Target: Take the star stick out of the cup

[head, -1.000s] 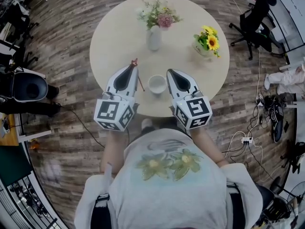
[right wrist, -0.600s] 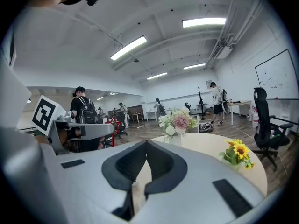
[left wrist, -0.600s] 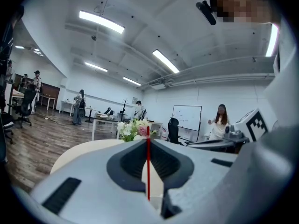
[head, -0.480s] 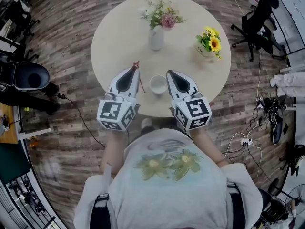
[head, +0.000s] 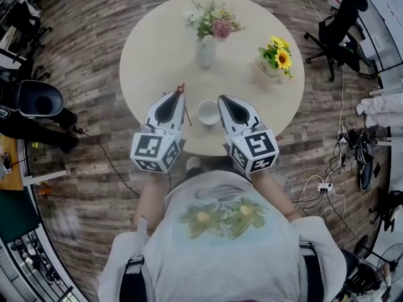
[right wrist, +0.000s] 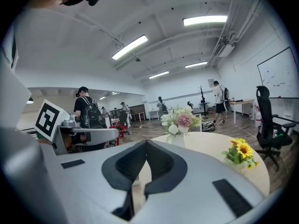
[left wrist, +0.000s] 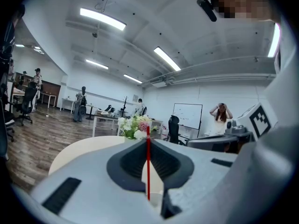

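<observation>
red star stick (left wrist: 148, 167) is clamped roughly upright between the closed jaws of the left gripper (head: 178, 95) and held outside the white cup (head: 208, 112), just beside it above the round beige table (head: 157, 49). the right gripper (head: 221, 98) is held at the cup's other side, jaws together on nothing.

Round pale tabletop (head: 157, 46) on wood-plank floor (head: 82, 61). Far side: white vase (head: 204, 50) with pink and white flowers, upright. Far right — small pot of sunflowers (head: 272, 61). Near edge, centre — white cup (head: 208, 112), upright.
</observation>
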The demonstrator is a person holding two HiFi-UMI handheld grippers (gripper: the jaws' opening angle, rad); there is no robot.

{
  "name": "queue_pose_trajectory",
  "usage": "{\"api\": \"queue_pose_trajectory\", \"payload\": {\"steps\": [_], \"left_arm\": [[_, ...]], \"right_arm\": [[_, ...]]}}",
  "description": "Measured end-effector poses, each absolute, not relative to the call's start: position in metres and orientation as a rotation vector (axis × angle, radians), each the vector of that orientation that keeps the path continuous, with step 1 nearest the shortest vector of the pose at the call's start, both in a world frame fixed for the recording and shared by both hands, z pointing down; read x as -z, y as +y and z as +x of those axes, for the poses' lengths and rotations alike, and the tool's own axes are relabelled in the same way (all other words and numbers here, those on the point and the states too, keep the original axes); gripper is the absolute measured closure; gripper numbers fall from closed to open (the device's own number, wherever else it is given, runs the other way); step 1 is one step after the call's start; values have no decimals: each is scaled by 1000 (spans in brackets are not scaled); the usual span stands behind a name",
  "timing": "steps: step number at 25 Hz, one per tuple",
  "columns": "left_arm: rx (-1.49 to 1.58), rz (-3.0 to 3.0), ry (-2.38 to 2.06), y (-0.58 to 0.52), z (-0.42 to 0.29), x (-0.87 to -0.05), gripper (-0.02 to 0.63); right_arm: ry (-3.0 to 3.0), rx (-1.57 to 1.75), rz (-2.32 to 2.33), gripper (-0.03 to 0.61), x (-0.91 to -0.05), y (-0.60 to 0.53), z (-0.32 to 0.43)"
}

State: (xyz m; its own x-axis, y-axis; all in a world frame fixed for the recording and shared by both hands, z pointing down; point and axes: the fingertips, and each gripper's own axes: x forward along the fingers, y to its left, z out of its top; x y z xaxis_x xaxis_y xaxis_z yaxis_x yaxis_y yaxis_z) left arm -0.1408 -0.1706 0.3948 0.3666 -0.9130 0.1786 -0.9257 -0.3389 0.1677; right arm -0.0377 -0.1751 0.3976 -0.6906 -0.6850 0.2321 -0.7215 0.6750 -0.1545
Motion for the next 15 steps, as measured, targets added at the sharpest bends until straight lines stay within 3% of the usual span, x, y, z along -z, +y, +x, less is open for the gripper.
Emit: {"api": "queue_pose_trajectory", "payload": {"steps": [15], "left_arm": [[-91, 2370, -1658, -171, -142, -396, 594]], "right_arm": [[-2729, -346, 1126, 561, -400, -172, -38]]}}
